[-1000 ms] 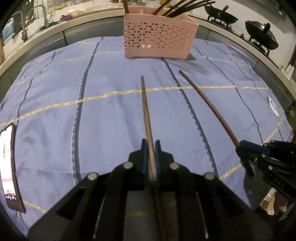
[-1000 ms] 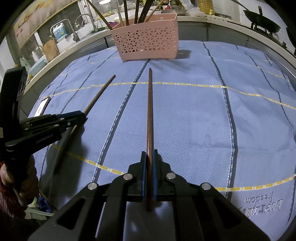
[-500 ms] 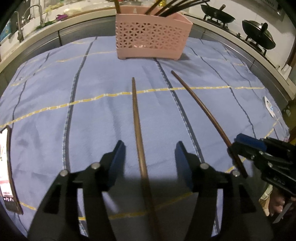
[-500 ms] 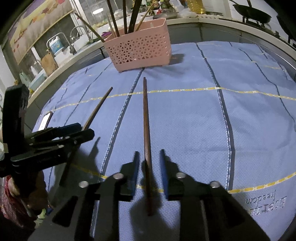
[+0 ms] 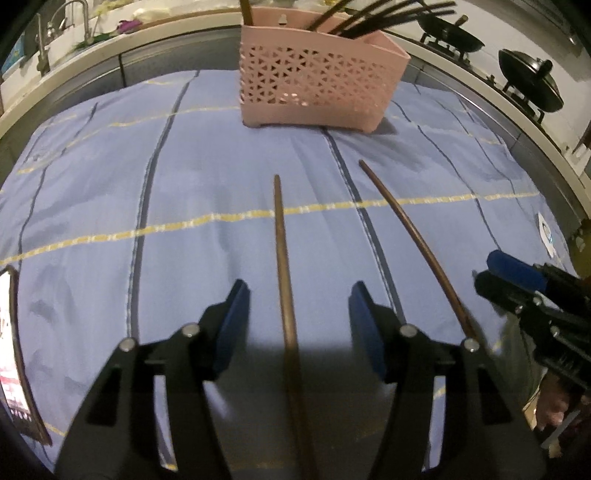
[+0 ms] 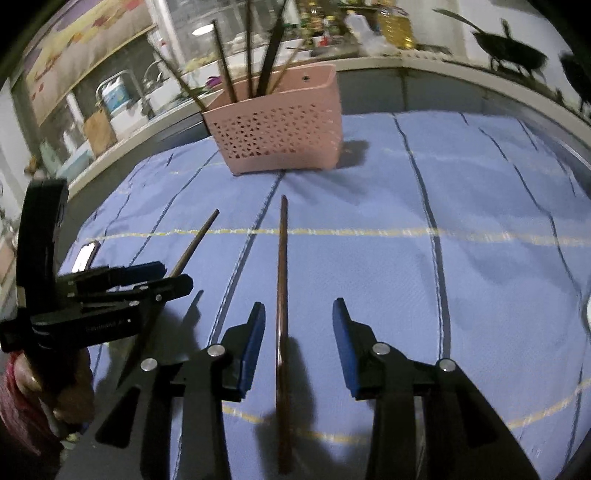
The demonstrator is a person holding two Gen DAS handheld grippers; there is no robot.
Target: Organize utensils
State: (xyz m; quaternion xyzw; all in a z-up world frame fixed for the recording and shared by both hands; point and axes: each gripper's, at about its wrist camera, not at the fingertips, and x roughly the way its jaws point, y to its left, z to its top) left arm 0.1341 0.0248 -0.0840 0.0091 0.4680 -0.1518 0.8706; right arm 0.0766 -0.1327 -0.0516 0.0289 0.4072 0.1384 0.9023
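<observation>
Two brown chopsticks lie on the blue checked cloth [image 5: 92, 192], pointing at the pink perforated basket [image 5: 317, 92], which holds several dark utensils. My left gripper [image 5: 297, 295] is open astride the left chopstick [image 5: 281, 251], its pads clear of it. The right chopstick [image 5: 413, 236] runs toward my right gripper [image 5: 506, 273]. In the right wrist view my right gripper [image 6: 299, 306] straddles its chopstick [image 6: 283, 258]; its jaws are opening and the pads do not touch it. The left gripper [image 6: 173, 277], the other chopstick [image 6: 195, 240] and the basket [image 6: 280, 136] are visible there too.
A phone [image 5: 11, 350] lies at the cloth's left edge, also seen as the phone [image 6: 86, 254] in the right wrist view. Black woks [image 5: 532, 85] sit on a stove at the back right. A sink tap [image 5: 79, 14] is at the back left.
Both grippers were shut on their chopsticks a second ago. Both have let go; the jaws stand apart and each chopstick rests on the cloth between them.
</observation>
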